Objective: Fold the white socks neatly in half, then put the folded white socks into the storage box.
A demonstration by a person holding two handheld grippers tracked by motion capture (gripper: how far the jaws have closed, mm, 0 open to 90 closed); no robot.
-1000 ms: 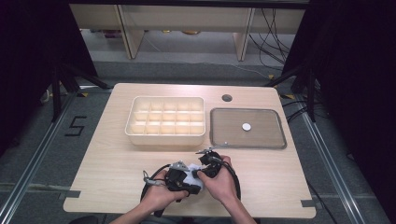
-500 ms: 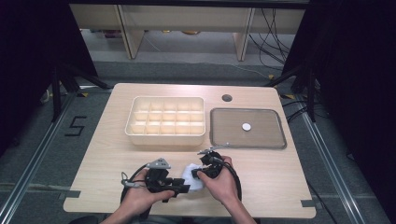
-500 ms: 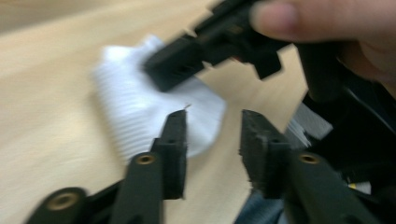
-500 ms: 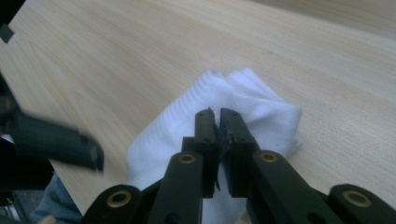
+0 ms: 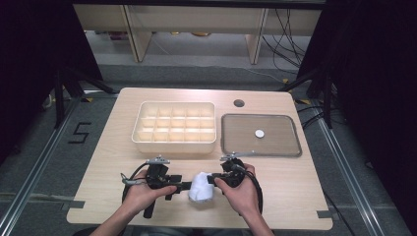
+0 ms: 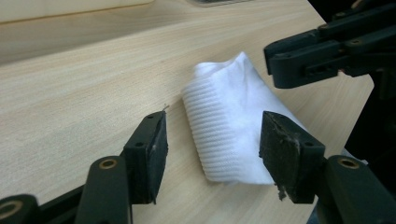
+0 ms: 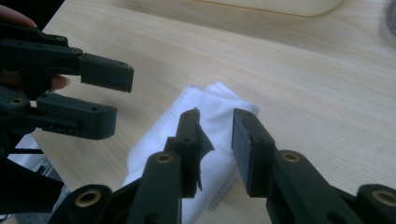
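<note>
We see a folded white cloth (image 5: 201,187) lying on the wooden surface (image 5: 98,191) near its front edge, between our two hands. It rests flat on the wood, with one ribbed folded edge facing the left tongs (image 5: 183,186) and a slightly raised corner on the far side.

Our left tongs have just been opening, and their jaws now stand wide apart. In the left gripper view (image 6: 212,144) the cloth (image 6: 233,126) lies just ahead of the two pads, which are clear of it on both sides, so these tongs are released and grasp nothing.

Our right tongs (image 5: 212,180) come at the cloth from the other side. Their jaws have also just been opening, and in the right gripper view (image 7: 215,140) they stand a little apart over the cloth (image 7: 210,112), with a clear gap between the pads. The cloth lies underneath them rather than pinched between them, so these tongs are released too.

Farther back on the surface sits a cream box with many small compartments (image 5: 174,129), and to its right a shallow grey tray (image 5: 295,147) with a small white disc (image 5: 259,133) lying in it. Both are well apart from the cloth
</note>
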